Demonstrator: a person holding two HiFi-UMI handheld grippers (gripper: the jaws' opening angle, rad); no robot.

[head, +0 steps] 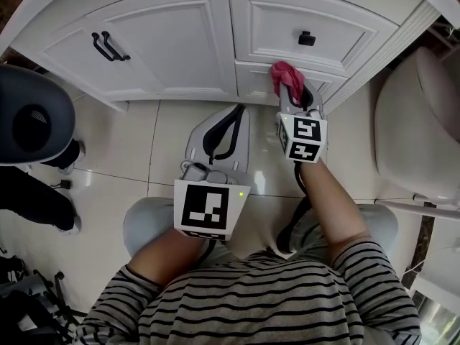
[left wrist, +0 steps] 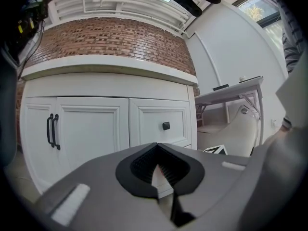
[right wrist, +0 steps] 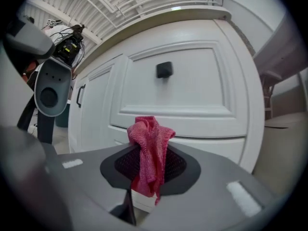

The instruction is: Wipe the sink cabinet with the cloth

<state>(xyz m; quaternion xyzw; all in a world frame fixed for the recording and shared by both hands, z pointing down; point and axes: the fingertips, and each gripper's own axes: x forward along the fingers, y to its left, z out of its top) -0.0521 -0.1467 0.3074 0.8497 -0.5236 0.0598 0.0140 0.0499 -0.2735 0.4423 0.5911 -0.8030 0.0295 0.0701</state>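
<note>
The white sink cabinet [head: 187, 42] fills the top of the head view, with a double door and drawers on the right. My right gripper [head: 293, 95] is shut on a pink cloth [head: 284, 77], held against the lower drawer front below the black knob [head: 307, 39]. In the right gripper view the pink cloth [right wrist: 149, 150] bunches up between the jaws, close to the drawer panel [right wrist: 173, 85]. My left gripper [head: 228, 121] hangs over the floor tiles, short of the cabinet, jaws shut on nothing. The cabinet [left wrist: 106, 124] shows ahead of the left gripper [left wrist: 156, 165].
A dark round stool [head: 32, 117] stands at the left, with a person's dark legs and shoes [head: 43, 200] beside it. A white toilet [head: 420, 121] sits to the right of the cabinet. Black door handles [head: 108, 47] stick out at the left.
</note>
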